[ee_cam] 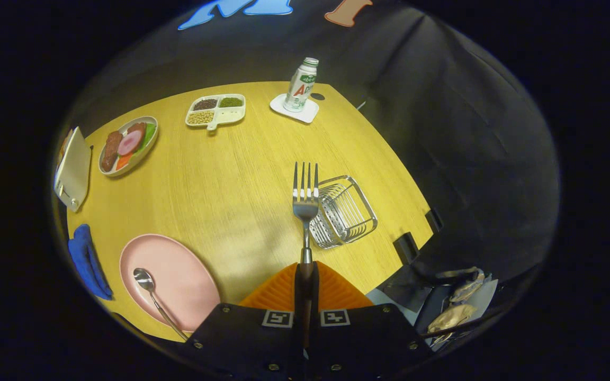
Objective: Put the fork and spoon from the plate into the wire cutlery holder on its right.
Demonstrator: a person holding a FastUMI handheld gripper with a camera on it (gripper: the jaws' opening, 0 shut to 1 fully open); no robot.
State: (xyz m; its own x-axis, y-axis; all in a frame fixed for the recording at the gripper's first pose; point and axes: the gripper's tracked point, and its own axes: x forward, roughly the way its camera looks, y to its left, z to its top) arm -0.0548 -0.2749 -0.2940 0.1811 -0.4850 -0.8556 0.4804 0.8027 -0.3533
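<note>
Gripper view | gripper (305,275) clamped on fork (305,203) handle, tines pointing ahead, raised beside wire cutlery holder (343,212) | spoon (152,296) lies on pink plate (178,275) | advice: shift right over holder's open top, tip fork upright, lower before releasing

Fork (305,203) upright beside holder (343,212), spoon (152,292) on plate (178,275)
</note>
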